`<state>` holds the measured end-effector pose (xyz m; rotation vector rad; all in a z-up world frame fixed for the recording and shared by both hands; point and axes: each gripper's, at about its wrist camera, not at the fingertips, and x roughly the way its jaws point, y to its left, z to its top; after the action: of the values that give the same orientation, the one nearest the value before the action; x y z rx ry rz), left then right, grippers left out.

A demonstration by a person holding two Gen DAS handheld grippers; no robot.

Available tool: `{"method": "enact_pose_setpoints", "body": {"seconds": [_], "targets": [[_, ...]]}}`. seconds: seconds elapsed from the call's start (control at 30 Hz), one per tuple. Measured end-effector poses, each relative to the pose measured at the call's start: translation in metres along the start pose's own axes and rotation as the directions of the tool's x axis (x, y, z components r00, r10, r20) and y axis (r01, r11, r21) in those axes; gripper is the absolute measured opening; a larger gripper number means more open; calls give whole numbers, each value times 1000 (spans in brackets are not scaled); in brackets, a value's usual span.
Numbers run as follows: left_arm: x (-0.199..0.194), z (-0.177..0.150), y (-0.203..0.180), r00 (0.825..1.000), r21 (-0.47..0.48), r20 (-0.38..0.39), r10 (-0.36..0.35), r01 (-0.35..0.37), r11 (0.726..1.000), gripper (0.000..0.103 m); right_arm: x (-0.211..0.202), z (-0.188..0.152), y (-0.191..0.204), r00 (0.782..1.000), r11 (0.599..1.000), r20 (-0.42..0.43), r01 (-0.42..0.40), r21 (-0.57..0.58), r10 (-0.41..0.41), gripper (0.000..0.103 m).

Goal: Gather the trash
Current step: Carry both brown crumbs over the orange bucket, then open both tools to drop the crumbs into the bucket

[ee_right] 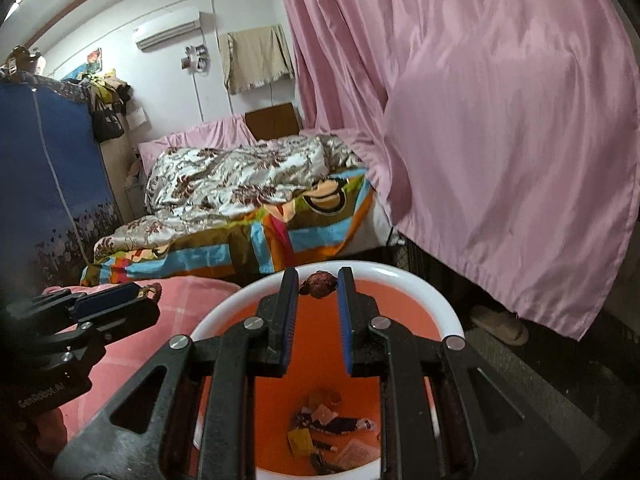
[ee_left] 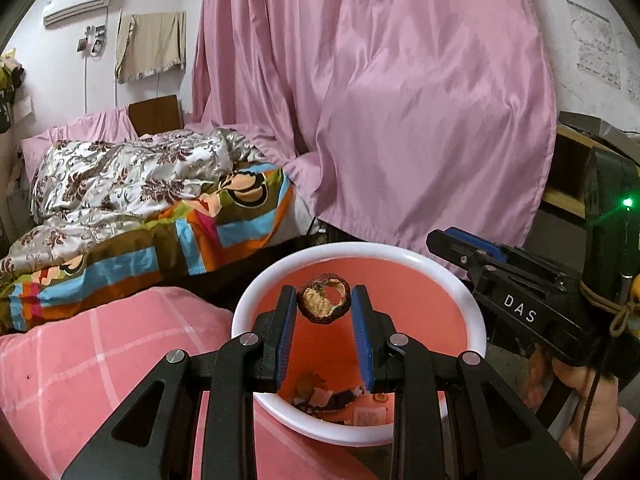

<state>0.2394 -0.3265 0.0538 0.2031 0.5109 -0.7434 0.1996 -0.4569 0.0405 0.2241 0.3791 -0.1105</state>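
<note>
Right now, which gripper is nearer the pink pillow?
Left. The left gripper, holding a husk, is beside the pillow; the right gripper, holding a scrap, is across the bin.

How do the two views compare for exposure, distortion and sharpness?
Left wrist view: evenly lit, strong fisheye bending at the edges, dark corners; the peel in the left gripper is sharp. Right wrist view: darker at left, where the wardrobe falls into shadow; the scrap in the right gripper is slightly soft, and the bin glows saturated orange.
</note>
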Motion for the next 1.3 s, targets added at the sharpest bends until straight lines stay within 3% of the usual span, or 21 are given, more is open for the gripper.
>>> {"method": "enact_pose_setpoints", "body": {"seconds": [0.73, 1.13, 1.3], "targets": [[14, -5, 11, 996, -30, -86, -14, 12, 999, 24, 8, -3, -4, 998, 1000, -62, -6, 18, 7, 27], [16, -8, 16, 995, -48, -96, -9, 4, 999, 31, 9, -5, 0, 998, 1000, -68, -9, 15, 10, 34], [16, -7, 20, 996, -68, -84, -2, -4, 998, 38, 9, -5, 0, 998, 1000, -67, -11, 18, 12, 36]]}}
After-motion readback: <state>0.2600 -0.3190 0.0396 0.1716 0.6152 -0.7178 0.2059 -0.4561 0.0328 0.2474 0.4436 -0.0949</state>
